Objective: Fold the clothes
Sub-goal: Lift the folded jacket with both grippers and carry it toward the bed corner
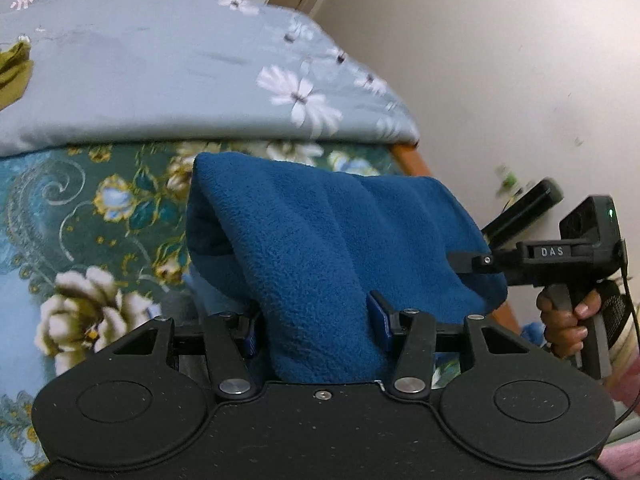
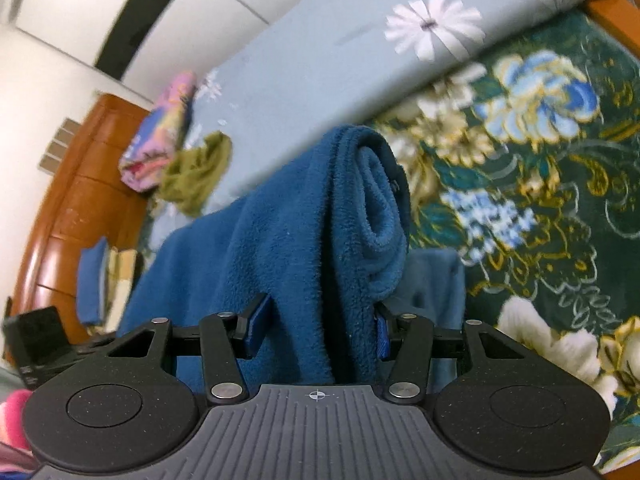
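A dark blue fleece garment (image 1: 320, 240) hangs folded between both grippers, lifted above the bed. My left gripper (image 1: 316, 320) is shut on one bunched end of it, the cloth filling the gap between the blue pads. My right gripper (image 2: 320, 328) is shut on the other end, where the fleece garment (image 2: 304, 248) drapes over in rolled layers. In the left wrist view the right gripper (image 1: 472, 260) shows at the right, its tips against the cloth, held by a hand (image 1: 564, 320).
The bed has a dark green floral sheet (image 1: 100, 208) and a grey-blue floral quilt (image 1: 160, 72) behind. An olive garment (image 2: 196, 172) and a pink folded cloth (image 2: 160, 132) lie by the wooden headboard (image 2: 72, 200). A white wall (image 1: 500, 80) stands at the right.
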Available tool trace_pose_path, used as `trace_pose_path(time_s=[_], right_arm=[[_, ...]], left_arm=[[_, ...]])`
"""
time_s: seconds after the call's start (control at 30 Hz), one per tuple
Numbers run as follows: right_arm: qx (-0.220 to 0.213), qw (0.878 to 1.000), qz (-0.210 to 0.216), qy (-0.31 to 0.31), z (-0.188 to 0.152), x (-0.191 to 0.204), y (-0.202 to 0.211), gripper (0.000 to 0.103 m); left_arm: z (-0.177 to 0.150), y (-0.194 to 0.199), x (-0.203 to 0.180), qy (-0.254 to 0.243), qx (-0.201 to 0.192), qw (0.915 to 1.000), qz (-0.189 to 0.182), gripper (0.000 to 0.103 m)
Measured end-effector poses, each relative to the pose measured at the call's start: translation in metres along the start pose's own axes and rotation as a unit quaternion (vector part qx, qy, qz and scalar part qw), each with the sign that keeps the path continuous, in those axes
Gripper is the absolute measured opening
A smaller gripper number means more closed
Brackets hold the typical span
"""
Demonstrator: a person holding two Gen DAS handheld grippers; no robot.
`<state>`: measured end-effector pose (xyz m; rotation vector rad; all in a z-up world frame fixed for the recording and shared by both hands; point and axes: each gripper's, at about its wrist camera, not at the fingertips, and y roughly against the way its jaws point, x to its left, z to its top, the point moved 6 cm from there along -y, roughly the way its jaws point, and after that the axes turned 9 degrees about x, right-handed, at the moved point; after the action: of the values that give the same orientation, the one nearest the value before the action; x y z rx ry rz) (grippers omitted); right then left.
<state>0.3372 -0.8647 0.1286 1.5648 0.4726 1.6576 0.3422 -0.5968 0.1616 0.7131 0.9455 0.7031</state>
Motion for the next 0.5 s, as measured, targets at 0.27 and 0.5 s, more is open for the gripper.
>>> trace_pose_path(time_s=[0.27,0.5], right_arm=[[0.013,0.999,0.016,-0.03,-0.026,-0.023,-0.015,0.049],[0.04,0.998,0.001,-0.045,-0.039,-0.029,-0.034,0.052]], left_arm=[[-0.027,-0.014,0.02,0.001,0.048,0.9987,0.013,0.051],[-0.046,-0.036,0.04,0.024,0.088,0.9955,0.027,0.055]])
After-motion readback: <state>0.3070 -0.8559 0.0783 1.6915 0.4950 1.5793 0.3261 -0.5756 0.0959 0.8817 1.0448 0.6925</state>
